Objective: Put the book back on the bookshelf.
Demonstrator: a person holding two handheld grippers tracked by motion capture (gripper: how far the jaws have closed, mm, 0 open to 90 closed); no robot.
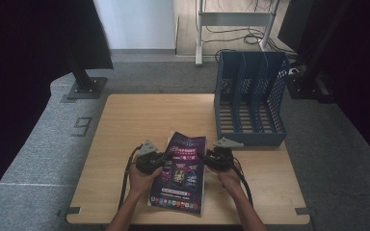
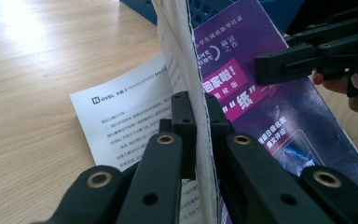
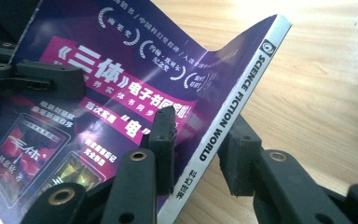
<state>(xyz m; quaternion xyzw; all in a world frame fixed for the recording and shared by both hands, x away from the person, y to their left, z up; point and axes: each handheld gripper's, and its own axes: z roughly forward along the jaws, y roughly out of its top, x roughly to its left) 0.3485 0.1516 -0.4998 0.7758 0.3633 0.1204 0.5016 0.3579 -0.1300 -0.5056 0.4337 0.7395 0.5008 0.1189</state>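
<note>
A purple-covered magazine [image 1: 182, 171] is held between the two grippers near the front of the table [image 1: 125, 125], a little ahead of the person's hands. The left gripper [image 1: 160, 159] is clamped narrowly on the magazine's open page edge: in the left gripper view its jaws are pressed against either side of the cream page block [image 2: 193, 107], with the purple cover falling away to one side and a loose white printed page [image 2: 121, 121] hanging to the other, just beyond the jaw tips. That edge seems to be pinched so that the pages are kept together while the magazine is raised. The right gripper [image 1: 208, 158] is set at the opposite side, astride the white spine [image 3: 233, 112]; in the right gripper view one jaw lies over the cover and the other stands outside the spine, on its table side, and whether the pads are truly pressing cannot be told, since a sliver of gap seems to remain on the outer side. The cover is bowed upward beyond the jaws, which suggests the magazine is being lifted off the wood from both edges. The blue slotted file rack [image 1: 250, 96] stands farther out, beyond the right gripper, and is judged the likely destination, which would explain a two-sided hold that lets the magazine be tipped upright.
</note>
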